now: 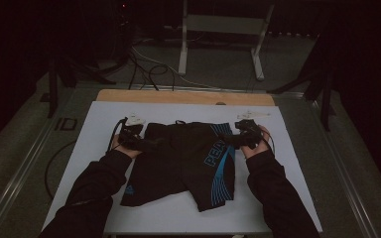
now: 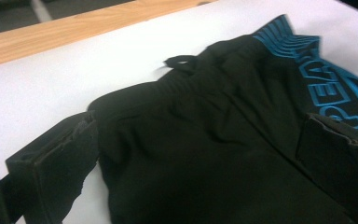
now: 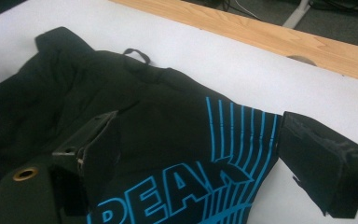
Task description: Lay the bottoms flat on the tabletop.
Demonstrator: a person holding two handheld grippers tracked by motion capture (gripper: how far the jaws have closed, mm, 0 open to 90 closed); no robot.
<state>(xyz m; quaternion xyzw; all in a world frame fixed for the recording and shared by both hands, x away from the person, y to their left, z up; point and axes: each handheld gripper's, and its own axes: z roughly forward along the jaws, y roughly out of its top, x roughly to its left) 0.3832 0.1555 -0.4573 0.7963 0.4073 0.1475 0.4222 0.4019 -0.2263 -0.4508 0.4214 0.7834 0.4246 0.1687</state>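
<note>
A pair of black shorts (image 1: 183, 158) with blue stripes and blue lettering lies flat on the white table top (image 1: 94, 148), waistband toward the far edge. My left gripper (image 1: 151, 144) hovers over the left end of the waistband. In the left gripper view the left gripper (image 2: 200, 135) stands open, its jaws wide apart over the black cloth (image 2: 205, 154), nothing pinched. My right gripper (image 1: 228, 140) is at the right end of the waistband; in the right gripper view the right gripper (image 3: 198, 126) is open above the lettering (image 3: 177, 186). A small drawstring loop (image 3: 137, 55) pokes out at the waistband.
A wooden strip (image 1: 178, 96) borders the far edge of the white top. Beyond it, on the dark floor, stand a white metal frame (image 1: 218, 29) and tangled cables (image 1: 144, 67). Bare white surface lies on both sides of the shorts and in front of them.
</note>
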